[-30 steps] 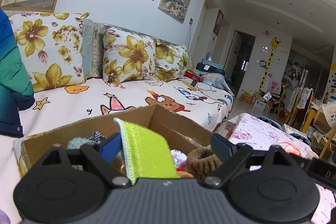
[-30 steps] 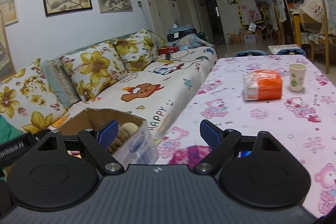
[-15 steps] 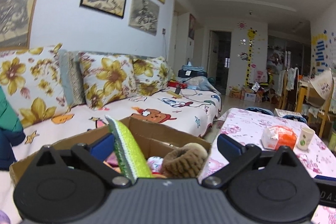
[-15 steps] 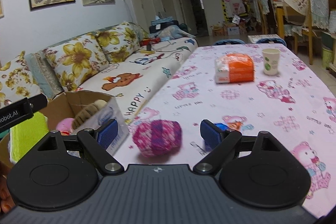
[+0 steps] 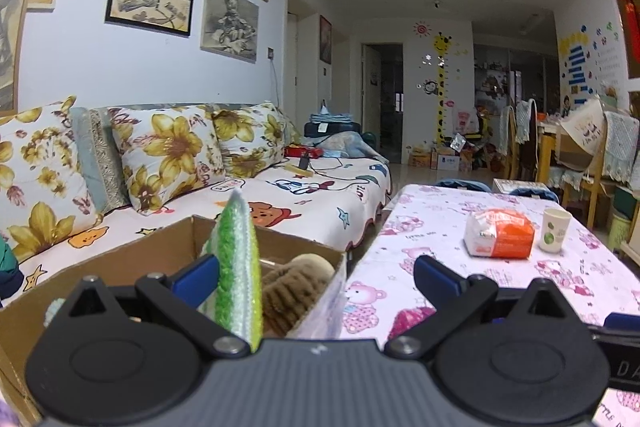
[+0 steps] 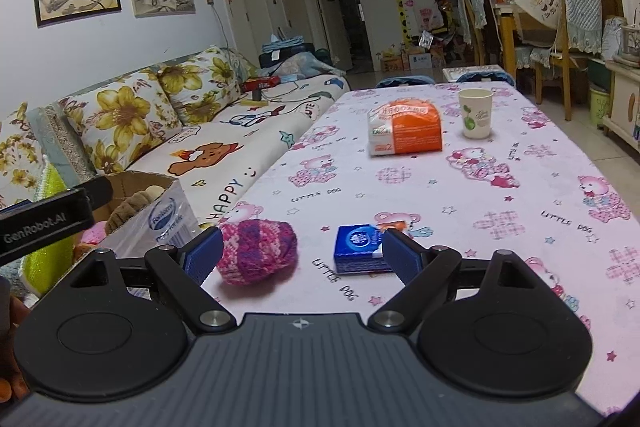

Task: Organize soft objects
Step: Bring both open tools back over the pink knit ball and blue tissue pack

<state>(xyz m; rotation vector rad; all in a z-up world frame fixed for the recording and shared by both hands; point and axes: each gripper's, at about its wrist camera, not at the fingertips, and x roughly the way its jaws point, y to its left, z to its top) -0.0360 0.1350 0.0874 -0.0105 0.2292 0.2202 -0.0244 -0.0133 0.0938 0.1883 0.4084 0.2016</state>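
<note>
Inventory from my two wrist feeds: one cardboard box (image 5: 132, 259), one pink knitted hat (image 6: 258, 251), one blue tissue packet (image 6: 360, 249), one orange tissue pack (image 6: 406, 133), one paper cup (image 6: 475, 113), and three flowered cushions along the sofa (image 5: 320, 199) in the left view. I read the left gripper (image 5: 316, 275) as spread to its widest; a green knitted cloth (image 5: 236, 267) stands on edge against its left finger while the right finger stands clear of it, so nothing is clamped. That cloth rises out of the box, just beside a brown knitted item (image 5: 296, 287). The right gripper (image 6: 298, 253) is also wide open and holds nothing; the hat lies on the tablecloth (image 6: 520, 195) just inside its left finger, and the blue packet just inside its right finger. Only the right view shows the blue packet whole and the printed side of the box, with the left gripper's body crossing at far left. Only the left view shows the cloth's position between the fingers.
</note>
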